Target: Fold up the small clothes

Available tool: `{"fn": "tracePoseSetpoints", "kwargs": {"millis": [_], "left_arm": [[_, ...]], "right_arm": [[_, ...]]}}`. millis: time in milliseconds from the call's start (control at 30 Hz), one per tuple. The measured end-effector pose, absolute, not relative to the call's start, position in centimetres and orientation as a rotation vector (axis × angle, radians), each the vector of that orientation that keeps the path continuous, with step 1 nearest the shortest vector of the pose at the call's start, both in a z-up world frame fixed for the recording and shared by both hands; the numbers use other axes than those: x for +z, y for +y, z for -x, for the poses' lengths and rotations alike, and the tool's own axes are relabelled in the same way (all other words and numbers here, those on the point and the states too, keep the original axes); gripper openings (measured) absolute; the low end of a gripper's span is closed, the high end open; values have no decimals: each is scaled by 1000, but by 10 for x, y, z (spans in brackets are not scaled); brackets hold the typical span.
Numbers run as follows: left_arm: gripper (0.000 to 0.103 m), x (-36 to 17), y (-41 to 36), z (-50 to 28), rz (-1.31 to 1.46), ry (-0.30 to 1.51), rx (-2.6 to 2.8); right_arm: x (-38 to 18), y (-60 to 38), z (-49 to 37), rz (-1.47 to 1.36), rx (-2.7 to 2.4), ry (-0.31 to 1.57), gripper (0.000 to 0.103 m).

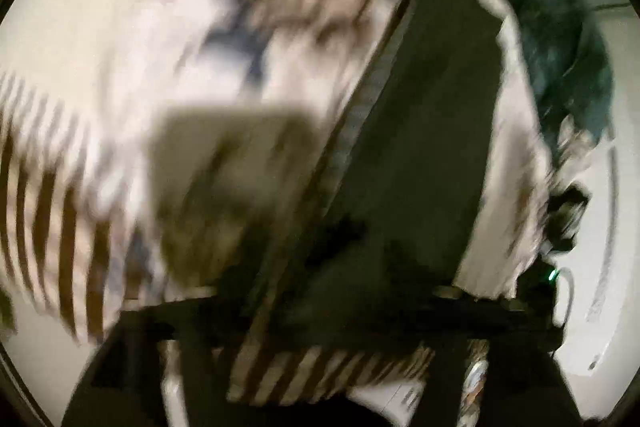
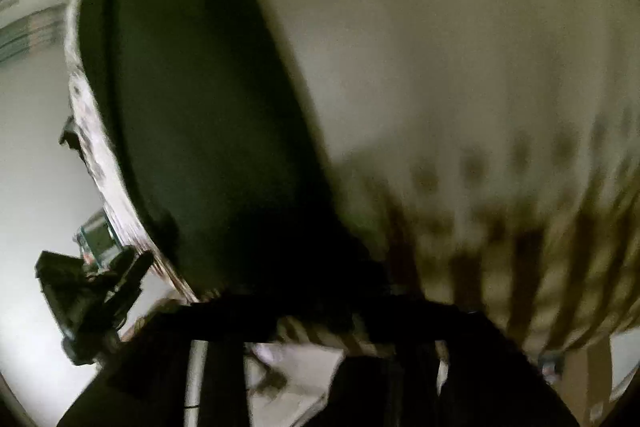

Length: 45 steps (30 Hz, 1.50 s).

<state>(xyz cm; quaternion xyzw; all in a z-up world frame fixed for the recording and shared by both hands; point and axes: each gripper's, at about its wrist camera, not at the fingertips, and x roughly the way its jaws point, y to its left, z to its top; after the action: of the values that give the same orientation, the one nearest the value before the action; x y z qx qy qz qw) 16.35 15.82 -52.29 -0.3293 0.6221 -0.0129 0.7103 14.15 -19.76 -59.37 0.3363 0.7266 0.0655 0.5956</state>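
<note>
Cloth [image 1: 132, 39], striped and blurred, drapes over both tongs.

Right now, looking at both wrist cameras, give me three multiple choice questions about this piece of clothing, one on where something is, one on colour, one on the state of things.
1. In the left wrist view, where is the dark green cloth?
A. upper right
B. bottom left
C. centre

2. What colour are the stripes on the garment?
A. bright red
B. brown
C. yellow

3. How does the garment sit before the right gripper?
A. far off, folded flat
B. absent from view
C. close up, draped over the fingers

Answers: 1 A, it lies beyond the garment's edge at upper right. 2 B, brown bands on white cloth. 3 C, fabric fills the right wrist view.
</note>
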Motion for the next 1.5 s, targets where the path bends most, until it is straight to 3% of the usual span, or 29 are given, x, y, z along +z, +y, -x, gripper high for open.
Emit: {"fn": "tracePoseSetpoints", "kwargs": {"millis": [167,233,267,300,400,633,667,733,767,800,867,900,933,967,1000,1033,1233,1333,1367,1433,1467,1500], "left_arm": [[73,-533,153,-283,728,1228,-61],[64,-548,149,-321,703,1207,-79],[13,-559,144,-338,693,1227,-83],[4,-566,139,-345,678,1260,-80],[4,-566,143,-345,549,1286,-36],[6,-554,166,-343,645,1306,-108],[14,-549,164,-351,636,1304,-113],[43,-543,164,-372,663,1270,-142],[65,-546,163,-386,677,1260,-150],[68,-551,163,-402,695,1252,-163],[67,-568,154,-428,690,1286,-211],[54,-573,148,-434,664,1290,-214],[32,-576,141,-440,616,1282,-221],[13,-579,135,-443,569,1291,-230],[13,-579,133,-445,508,1295,-224],[13,-581,133,-446,491,1296,-226],[17,-578,149,-440,625,1312,-225],[14,-538,143,-422,588,1196,-245],[16,-523,141,-413,595,1150,-265],[44,-504,141,-401,589,1117,-265],[80,-495,140,-394,568,1111,-252],[102,-487,140,-385,553,1104,-233]], "right_arm": [[-597,-194,-229,-792,102,1569,56],[-601,-193,-259,-772,102,1546,52],[-598,-189,-269,-742,104,1520,31],[-601,-174,-268,-697,99,1516,7],[-597,-176,-266,-666,68,1512,6],[-594,-209,-286,-663,120,1618,11],[-592,-212,-292,-673,118,1613,18],[-582,-226,-311,-716,121,1538,42],[-578,-231,-325,-737,98,1499,58],[-578,-236,-334,-761,86,1476,63],[-590,-239,-362,-832,105,1466,63],[-596,-237,-371,-844,113,1479,62],[-601,-233,-381,-844,124,1483,59],[-603,-229,-390,-805,124,1467,28],[-601,-227,-393,-771,114,1460,10],[-599,-230,-395,-744,87,1431,6],[-608,-243,-388,-814,60,1441,9],[-593,-240,-381,-794,103,1475,41],[-584,-225,-381,-774,110,1467,57],[-563,-218,-365,-705,156,1449,67],[-555,-214,-355,-679,182,1459,73],[-549,-213,-344,-664,196,1470,79]]}}
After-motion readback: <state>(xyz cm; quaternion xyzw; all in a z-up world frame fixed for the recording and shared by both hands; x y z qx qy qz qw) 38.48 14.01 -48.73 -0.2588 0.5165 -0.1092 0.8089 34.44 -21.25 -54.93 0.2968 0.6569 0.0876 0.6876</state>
